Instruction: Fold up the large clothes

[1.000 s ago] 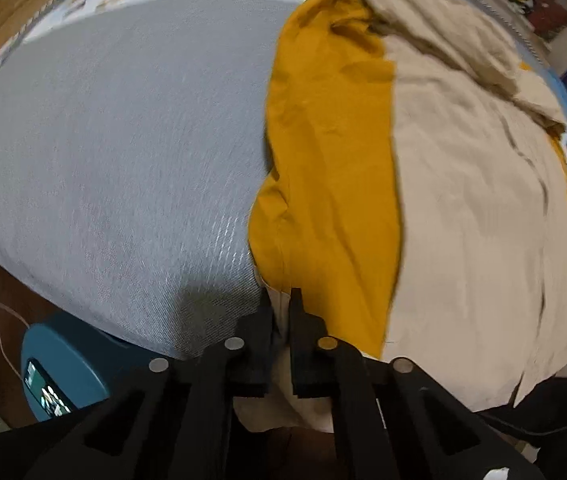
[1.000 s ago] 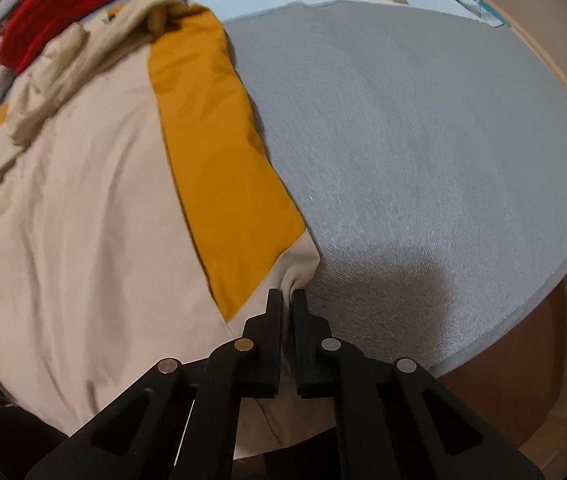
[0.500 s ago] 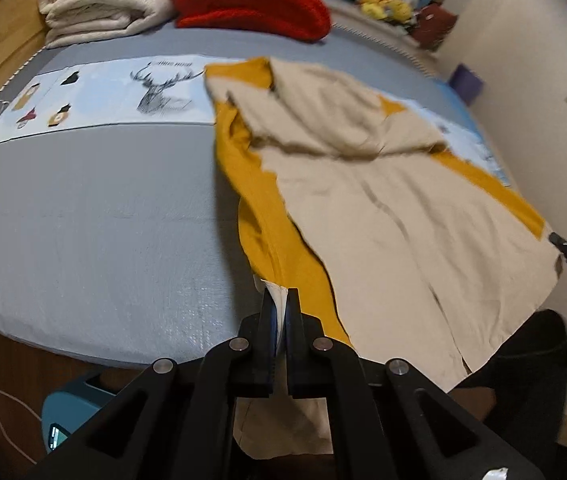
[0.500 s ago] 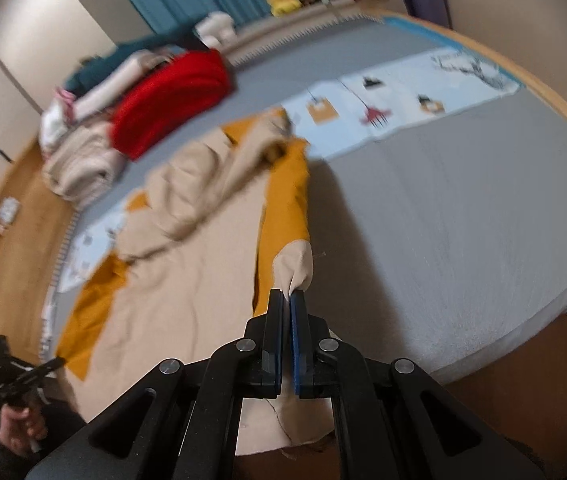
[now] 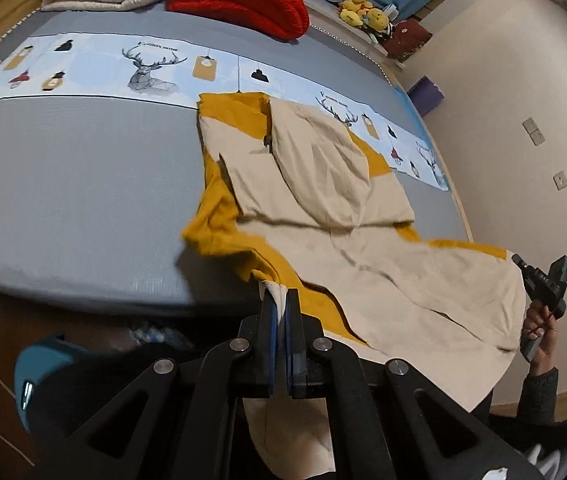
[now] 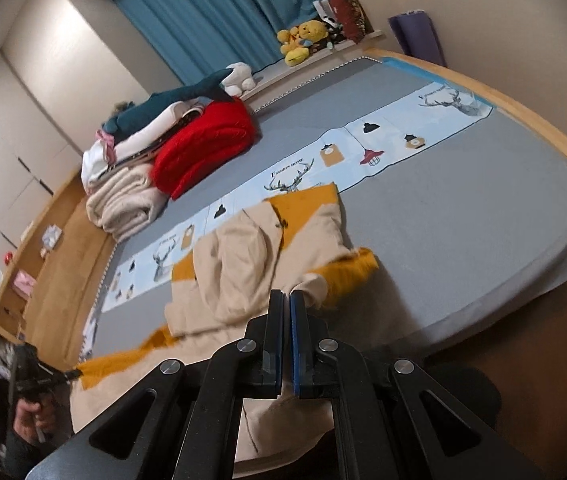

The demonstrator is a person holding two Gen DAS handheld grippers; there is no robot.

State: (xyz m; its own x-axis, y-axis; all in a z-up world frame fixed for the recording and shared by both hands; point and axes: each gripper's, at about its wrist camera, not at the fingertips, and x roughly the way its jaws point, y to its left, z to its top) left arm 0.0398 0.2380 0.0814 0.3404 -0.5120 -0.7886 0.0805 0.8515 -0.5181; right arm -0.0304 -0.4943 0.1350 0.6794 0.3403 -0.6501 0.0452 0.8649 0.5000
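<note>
grey bed [image 5: 63, 184] | beige-and-mustard cloth garment [image 5: 363, 248], far half flat on bed, near hem lifted off edge | left gripper [image 5: 281, 300] clenched on one hem corner | right gripper [image 6: 286, 304] clenched on other corner | hem below jaws hidden

A red blanket [image 6: 203, 144] and cream blanket [image 6: 123, 204] sit stacked at the left of the grey bed [image 6: 463, 200], with yellow plush toys [image 6: 299, 40] before a blue curtain [image 6: 219, 12] at the top.
</note>
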